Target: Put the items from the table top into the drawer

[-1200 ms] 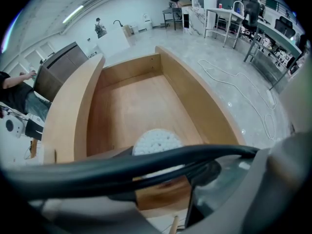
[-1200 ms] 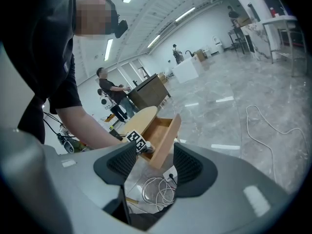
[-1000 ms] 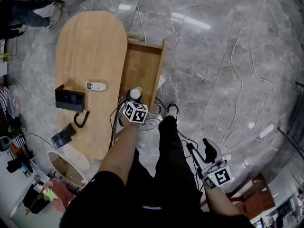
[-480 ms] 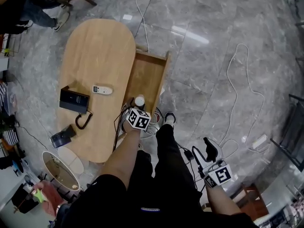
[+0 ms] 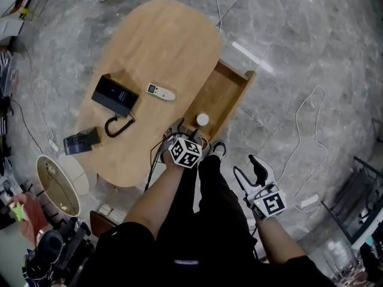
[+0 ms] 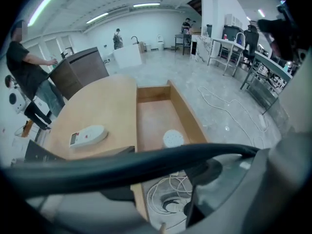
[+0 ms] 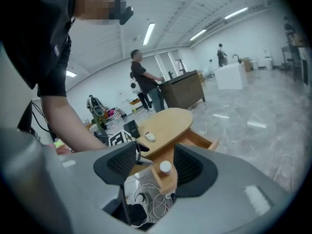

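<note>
My left claw point(image 5: 185, 133), released, hovers mid-frame just below the white bottle point(image 5: 203, 119) standing in the drawer point(image 5: 222, 93); my right claw point(image 5: 248, 171), lower right, gapes empty.

My desk point(image 5: 149, 46) is pale, matt wood, the drawer point(image 5: 224, 91) the same. The floor point(image 5: 311, 52) is glossy grey marble. The remote point(image 5: 161, 91) looks smooth white plastic. My right gripper point(image 7: 155, 165) has matt black jaws.

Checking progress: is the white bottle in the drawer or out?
In: the white bottle stands upright on the floor of the open drawer.
</note>
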`<state>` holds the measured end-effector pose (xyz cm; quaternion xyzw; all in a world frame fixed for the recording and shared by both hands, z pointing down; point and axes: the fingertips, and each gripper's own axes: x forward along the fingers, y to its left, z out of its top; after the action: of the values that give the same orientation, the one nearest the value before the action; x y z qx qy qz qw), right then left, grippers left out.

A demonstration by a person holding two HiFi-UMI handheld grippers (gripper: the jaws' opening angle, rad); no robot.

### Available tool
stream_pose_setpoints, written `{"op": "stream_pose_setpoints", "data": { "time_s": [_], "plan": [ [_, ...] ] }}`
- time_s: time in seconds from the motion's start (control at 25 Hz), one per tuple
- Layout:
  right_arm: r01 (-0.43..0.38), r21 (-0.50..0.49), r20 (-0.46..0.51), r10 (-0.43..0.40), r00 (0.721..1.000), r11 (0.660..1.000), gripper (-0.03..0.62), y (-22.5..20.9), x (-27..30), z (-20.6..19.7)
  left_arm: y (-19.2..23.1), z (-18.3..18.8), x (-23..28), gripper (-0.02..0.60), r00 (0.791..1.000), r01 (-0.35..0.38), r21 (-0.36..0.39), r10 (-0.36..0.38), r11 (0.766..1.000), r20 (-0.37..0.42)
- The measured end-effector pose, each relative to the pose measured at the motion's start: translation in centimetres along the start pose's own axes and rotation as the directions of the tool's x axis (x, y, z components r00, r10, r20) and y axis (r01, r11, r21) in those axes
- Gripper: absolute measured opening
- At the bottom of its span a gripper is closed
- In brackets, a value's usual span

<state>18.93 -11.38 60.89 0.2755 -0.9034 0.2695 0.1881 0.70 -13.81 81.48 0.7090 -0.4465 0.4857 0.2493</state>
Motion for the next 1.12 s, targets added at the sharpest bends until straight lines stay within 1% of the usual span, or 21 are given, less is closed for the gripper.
{"op": "stream_pose_setpoints", "data": {
  "time_s": [0.16, 0.28, 0.4, 0.48, 0.56, 0.64, 0.76, 0.92, 1.12],
  "plan": [
    [-0.063, -0.116, -0.054, 0.057, 0.997, 0.991, 0.256, 1.4, 6.6, 2.0, 3.2, -1.2, -2.5, 0.298, 0.998, -0.022, -0.101, 0.027, 0.995, 0.049],
    [-0.097, -0.186, -0.126, 0.075, 0.989, 0.978, 0.256, 2.4, 11.1, 1.9, 5.4, -2.1, -4.4, 0.298, 0.995, -0.013, -0.154, 0.028, 0.988, 0.100],
    [-0.132, -0.227, -0.194, 0.088, 0.977, 0.965, 0.256, 3.9, 15.3, 1.7, 8.0, -3.7, -6.4, 0.298, 0.990, -0.016, -0.195, 0.043, 0.981, 0.131],
    [-0.161, -0.250, -0.238, 0.101, 0.966, 0.955, 0.258, 4.6, 17.9, 1.5, 9.8, -5.1, -7.8, 0.298, 0.988, -0.028, -0.245, 0.064, 0.969, 0.142],
    [-0.199, -0.299, -0.275, 0.115, 0.955, 0.933, 0.261, 5.1, 20.5, 1.6, 11.1, -6.4, -9.0, 0.298, 0.985, -0.042, -0.294, 0.089, 0.955, 0.151],
    [-0.232, -0.357, -0.299, 0.124, 0.946, 0.905, 0.262, 5.6, 23.3, 2.0, 12.3, -7.5, -9.7, 0.296, 0.981, -0.056, -0.325, 0.112, 0.944, 0.158],
    [-0.263, -0.402, -0.334, 0.127, 0.934, 0.877, 0.262, 6.1, 27.2, 2.1, 13.7, -8.8, -10.6, 0.296, 0.976, -0.067, -0.365, 0.137, 0.929, 0.170],
    [-0.304, -0.428, -0.416, 0.113, 0.902, 0.851, 0.268, 6.0, 31.3, 0.4, 14.8, -9.8, -11.7, 0.296, 0.969, -0.065, -0.410, 0.156, 0.910, 0.193],
    [-0.352, -0.489, -0.521, 0.057, 0.852, 0.798, 0.275, 5.1, 35.3, -1.9, 15.1, -11.1, -13.1, 0.296, 0.963, -0.057, -0.436, 0.165, 0.898, 0.214]
  ]
}}
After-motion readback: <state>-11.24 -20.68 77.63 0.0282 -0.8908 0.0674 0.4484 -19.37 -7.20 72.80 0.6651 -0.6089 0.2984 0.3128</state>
